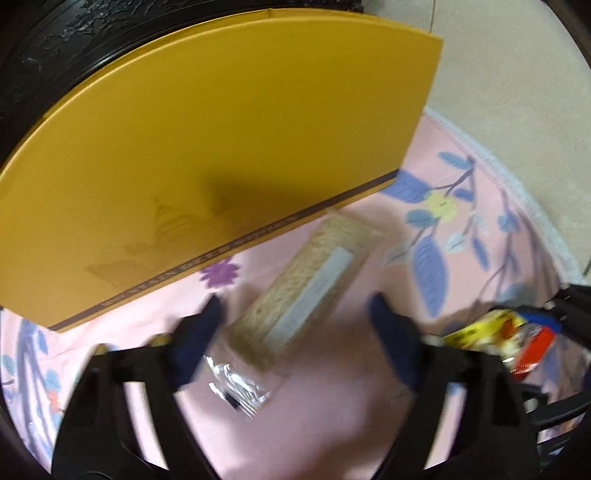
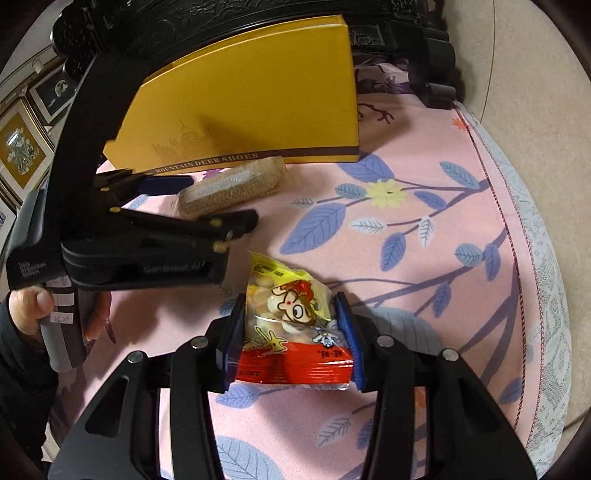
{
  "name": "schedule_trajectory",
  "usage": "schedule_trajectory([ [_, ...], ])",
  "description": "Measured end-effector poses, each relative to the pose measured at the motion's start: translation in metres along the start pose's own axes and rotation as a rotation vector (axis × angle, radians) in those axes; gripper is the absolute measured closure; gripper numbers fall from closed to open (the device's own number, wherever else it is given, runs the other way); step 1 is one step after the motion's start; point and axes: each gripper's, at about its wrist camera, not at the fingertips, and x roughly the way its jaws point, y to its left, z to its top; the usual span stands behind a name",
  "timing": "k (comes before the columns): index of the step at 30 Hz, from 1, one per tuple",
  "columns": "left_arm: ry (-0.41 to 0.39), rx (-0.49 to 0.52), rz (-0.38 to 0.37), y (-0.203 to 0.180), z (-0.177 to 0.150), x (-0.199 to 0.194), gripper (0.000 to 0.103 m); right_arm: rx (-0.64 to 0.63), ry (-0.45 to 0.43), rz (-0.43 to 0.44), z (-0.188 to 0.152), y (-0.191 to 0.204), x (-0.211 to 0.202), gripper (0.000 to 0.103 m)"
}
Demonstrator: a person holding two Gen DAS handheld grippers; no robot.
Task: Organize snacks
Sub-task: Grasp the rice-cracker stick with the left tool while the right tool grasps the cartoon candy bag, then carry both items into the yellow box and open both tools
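Right now the right tool (image 2: 291, 332) is clamping a cartoon-printed snack bag (image 2: 291, 325) between its blue pads, red bottom of the bag toward the camera, bag sitting near the yellow shoe box (image 2: 255, 99) on the pink floral cloth (image 2: 424, 258) covering the surface. Left tool (image 1: 295, 328) is hovering with its jaws apart, nothing pinched (view is motion-blurred), and the sesame bar pack (image 1: 306, 288) is lying on the cloth between and just ahead of the fingertips (image 1: 207, 325). That pack is lying just beside the shoe box's front edge, tilted diagonally to it. A crumpled silver wrapper (image 1: 240, 387) is lying on the cloth farther from the shoe box than the bar, near the left finger. A person's hand (image 2: 40, 302) is gripping the left tool's handle. Dark carved furniture (image 2: 229, 14) is standing behind the shoe box.
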Motion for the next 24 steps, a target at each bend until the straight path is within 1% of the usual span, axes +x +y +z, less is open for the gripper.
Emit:
schedule_trajectory([
  [1, -0.008, 0.0, -0.006, -0.003, 0.0, -0.002, 0.056, -0.01, -0.002, -0.01, -0.001, 0.002, 0.0, 0.056],
  [3, -0.02, 0.022, 0.004, -0.011, -0.005, -0.005, 0.064, -0.029, -0.008, -0.033, -0.002, 0.005, 0.001, 0.056],
  [4, -0.026, 0.023, 0.002, -0.013, -0.009, -0.008, 0.073, -0.031, -0.011, -0.041, -0.002, 0.006, 0.001, 0.056],
  [7, -0.027, -0.013, 0.015, -0.011, -0.018, -0.014, 0.075, -0.011, -0.017, -0.043, -0.002, 0.005, 0.001, 0.057],
  [11, -0.045, -0.116, 0.027, 0.002, -0.044, -0.031, 0.075, -0.008, -0.035, -0.051, -0.001, 0.007, -0.004, 0.057],
  [14, -0.067, -0.191, 0.028, 0.021, -0.062, -0.049, 0.075, -0.015, -0.064, -0.051, 0.002, 0.016, -0.015, 0.057],
  [16, -0.098, -0.236, 0.018, 0.031, -0.072, -0.068, 0.075, -0.03, -0.083, -0.049, 0.004, 0.025, -0.024, 0.057],
  [19, -0.139, -0.27, 0.024, 0.04, -0.079, -0.091, 0.075, -0.046, -0.101, -0.042, 0.007, 0.037, -0.032, 0.057],
  [24, -0.182, -0.29, 0.049, 0.056, -0.082, -0.13, 0.075, -0.086, -0.13, -0.019, 0.017, 0.06, -0.046, 0.057],
])
